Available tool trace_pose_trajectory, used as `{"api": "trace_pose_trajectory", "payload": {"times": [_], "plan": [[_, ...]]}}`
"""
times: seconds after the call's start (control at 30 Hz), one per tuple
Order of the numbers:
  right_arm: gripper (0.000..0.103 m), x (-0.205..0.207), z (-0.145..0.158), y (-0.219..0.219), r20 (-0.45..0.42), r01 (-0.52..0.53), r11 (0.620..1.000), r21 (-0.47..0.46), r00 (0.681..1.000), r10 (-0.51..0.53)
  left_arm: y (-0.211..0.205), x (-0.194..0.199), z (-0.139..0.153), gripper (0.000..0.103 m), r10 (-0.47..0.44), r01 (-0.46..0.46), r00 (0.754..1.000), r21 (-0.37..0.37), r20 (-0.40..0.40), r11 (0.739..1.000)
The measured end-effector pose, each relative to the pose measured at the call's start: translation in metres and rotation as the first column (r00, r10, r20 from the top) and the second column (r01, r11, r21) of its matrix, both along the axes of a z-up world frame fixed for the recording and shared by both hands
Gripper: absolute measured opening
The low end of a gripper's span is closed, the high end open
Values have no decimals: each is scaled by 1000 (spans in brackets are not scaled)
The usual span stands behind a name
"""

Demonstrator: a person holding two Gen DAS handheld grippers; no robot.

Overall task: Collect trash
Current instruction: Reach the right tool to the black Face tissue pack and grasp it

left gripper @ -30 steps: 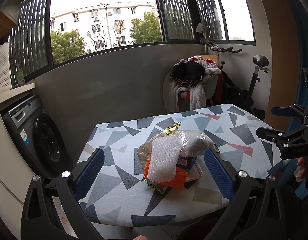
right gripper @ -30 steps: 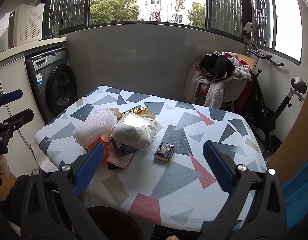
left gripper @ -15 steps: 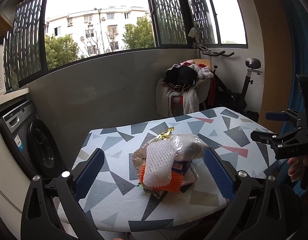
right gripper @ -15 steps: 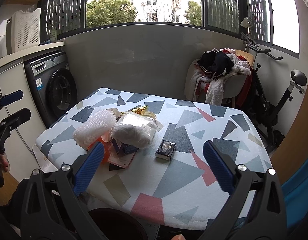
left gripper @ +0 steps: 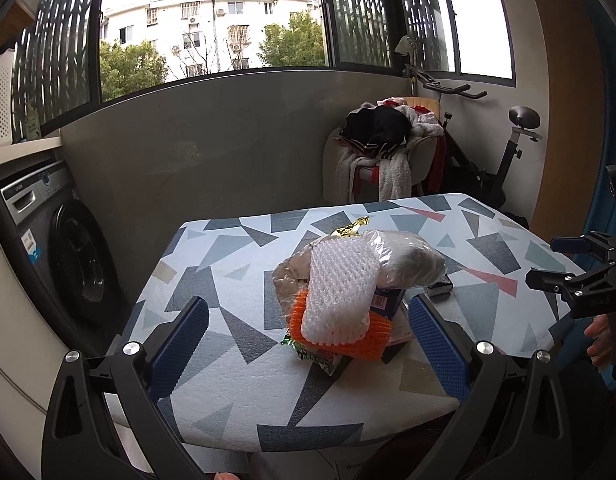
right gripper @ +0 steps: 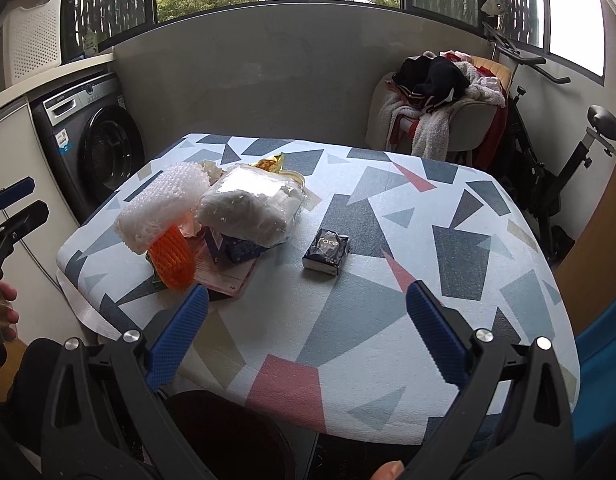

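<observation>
A heap of trash lies on the patterned table [left gripper: 228, 392]: white foam netting [left gripper: 339, 288] on orange foam netting [left gripper: 347, 340], a clear plastic bag [left gripper: 411, 256], a blue carton [left gripper: 385, 304], and a gold wrapper [left gripper: 349, 227]. In the right wrist view the white netting [right gripper: 164, 200], the orange netting [right gripper: 174, 258], the bag [right gripper: 252, 204] and a small black tissue pack [right gripper: 327, 252] show. My left gripper [left gripper: 308, 344] is open, held before the heap. My right gripper [right gripper: 308, 336] is open, above the table's near edge [right gripper: 347, 408], short of the tissue pack.
A dark round bin [right gripper: 228, 436] sits below the table's near edge. A washing machine [right gripper: 96, 140] stands at the left. A chair piled with clothes [right gripper: 439, 96] and an exercise bike [right gripper: 555, 168] stand behind the table.
Both grippers have moved closer to the table and tilted down a little. The trash heap now looms larger. Both stay open.
</observation>
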State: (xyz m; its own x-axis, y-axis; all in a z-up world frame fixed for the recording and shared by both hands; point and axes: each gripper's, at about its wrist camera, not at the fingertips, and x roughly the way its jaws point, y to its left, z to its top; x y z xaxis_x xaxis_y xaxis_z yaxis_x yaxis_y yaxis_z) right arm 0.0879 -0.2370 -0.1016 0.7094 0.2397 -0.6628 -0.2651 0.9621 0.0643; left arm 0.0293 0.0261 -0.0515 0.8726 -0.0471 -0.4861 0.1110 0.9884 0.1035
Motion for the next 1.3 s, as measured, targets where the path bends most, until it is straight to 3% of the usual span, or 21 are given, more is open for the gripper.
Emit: {"api": "trace_pose_trajectory", "payload": {"times": [0.13, 0.33, 0.5, 0.67, 0.83, 1.07, 1.3], "plan": [[97, 9, -20, -1, -59, -18, 998, 52, 998, 21, 7, 10, -14, 98, -9, 7, 999, -38, -52, 999], [97, 18, -45, -2, -73, 9, 999, -33, 997, -11, 19, 24, -29, 98, 80, -82, 994, -22, -77, 996], [97, 32, -58, -20, -88, 52, 999, -8, 995, -53, 29, 30, -36, 98, 126, -128, 989, -13, -79, 992], [97, 50, -71, -20, -99, 9, 1000, 18, 995, -7, 33, 39, -46, 98, 116, -119, 988, -23, -100, 993], [86, 91, -85, -12, -129, 16, 999, 34, 992, -12, 38, 47, -54, 98, 112, -119, 987, -52, -118, 992], [81, 160, -119, 16, -227, -24, 1000, 3, 974, 24, 45, 56, -57, 98, 119, -129, 984, -75, -133, 989], [77, 192, -130, 27, -253, -14, 1000, 13, 967, 17, 39, 66, -52, 98, 90, -102, 988, -93, -125, 990]]}}
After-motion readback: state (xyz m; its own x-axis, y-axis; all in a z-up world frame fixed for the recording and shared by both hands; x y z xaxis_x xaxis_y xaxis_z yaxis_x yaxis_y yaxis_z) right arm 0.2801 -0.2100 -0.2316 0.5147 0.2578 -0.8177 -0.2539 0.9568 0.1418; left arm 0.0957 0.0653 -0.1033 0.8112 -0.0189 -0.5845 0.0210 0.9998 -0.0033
